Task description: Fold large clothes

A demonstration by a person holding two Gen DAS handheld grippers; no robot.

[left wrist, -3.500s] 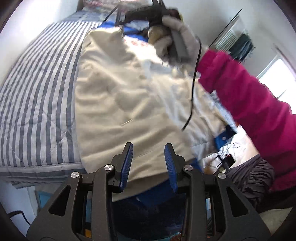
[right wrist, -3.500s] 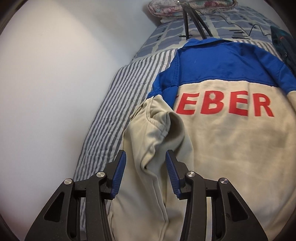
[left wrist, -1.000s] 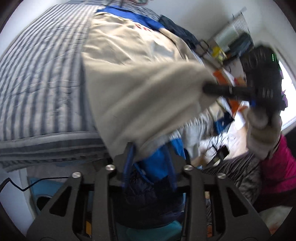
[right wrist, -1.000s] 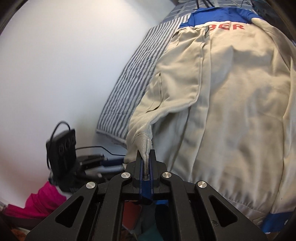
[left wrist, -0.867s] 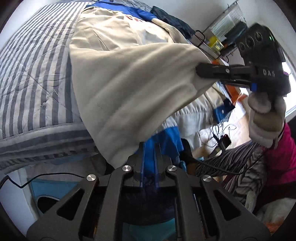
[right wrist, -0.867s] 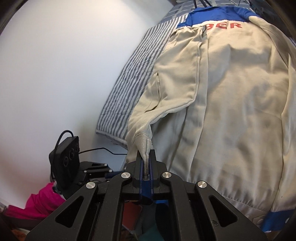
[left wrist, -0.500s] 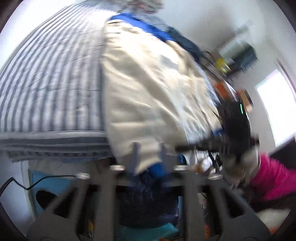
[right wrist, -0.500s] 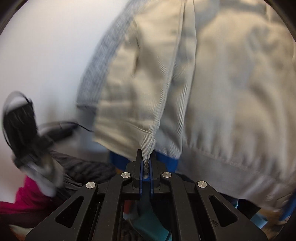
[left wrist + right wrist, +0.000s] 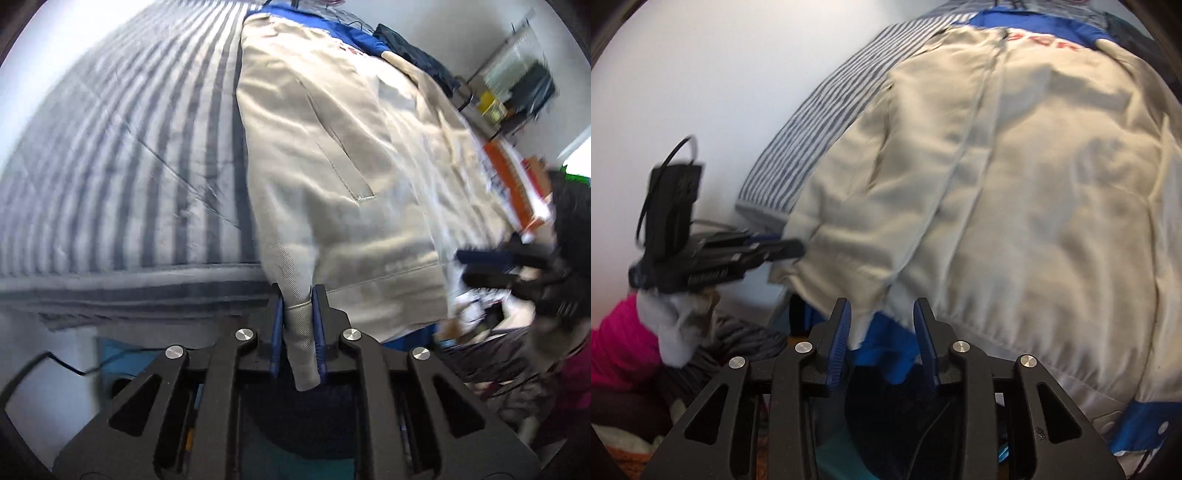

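A bed (image 9: 122,155) with a grey-and-white striped cover runs ahead of both grippers, against a plain white wall. Spread over it lies a large beige jacket (image 9: 332,155) with a blue yoke and red lettering at its far end, its blue-trimmed hem hanging off the bed's near edge, toward the grippers.

The left gripper (image 9: 297,317) points steeply down at that edge. Its jaws have just been closing and now pinch a beige cuff (image 9: 301,332) between the blue pads, the sleeve rising from them up onto the jacket. Seen from the right wrist, this gripper sits off to the left, held by a gloved hand (image 9: 674,325) with a pink sleeve (image 9: 617,347) behind it.

The right gripper (image 9: 882,325) also tilts down over the hem. Its jaws have just been opening and stand moderately apart; a beige corner and a blue fold of the jacket hang loosely between them, unpinched. In the left wrist view it appears blurred, off to the right.
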